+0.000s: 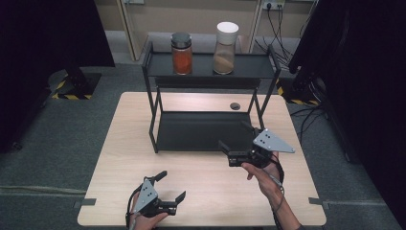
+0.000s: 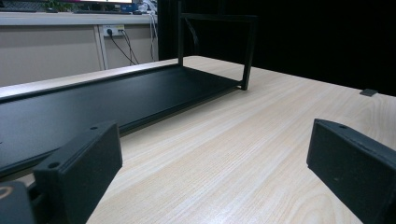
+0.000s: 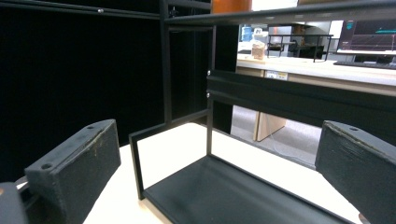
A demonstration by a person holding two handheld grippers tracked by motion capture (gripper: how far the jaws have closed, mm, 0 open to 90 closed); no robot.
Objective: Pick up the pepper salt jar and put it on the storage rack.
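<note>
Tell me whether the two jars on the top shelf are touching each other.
Apart. The high view shows a clear stretch of bare top shelf between the orange-filled jar and the white-lidded jar.

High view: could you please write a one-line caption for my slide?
Both open grippers, left and right, over the wooden table before a black rack holding two jars.

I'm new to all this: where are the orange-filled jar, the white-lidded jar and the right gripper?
orange-filled jar [image 1: 182, 60], high view, its glass body.
white-lidded jar [image 1: 227, 29], high view, its lid.
right gripper [image 1: 235, 138], high view, between its open jaws.
</note>
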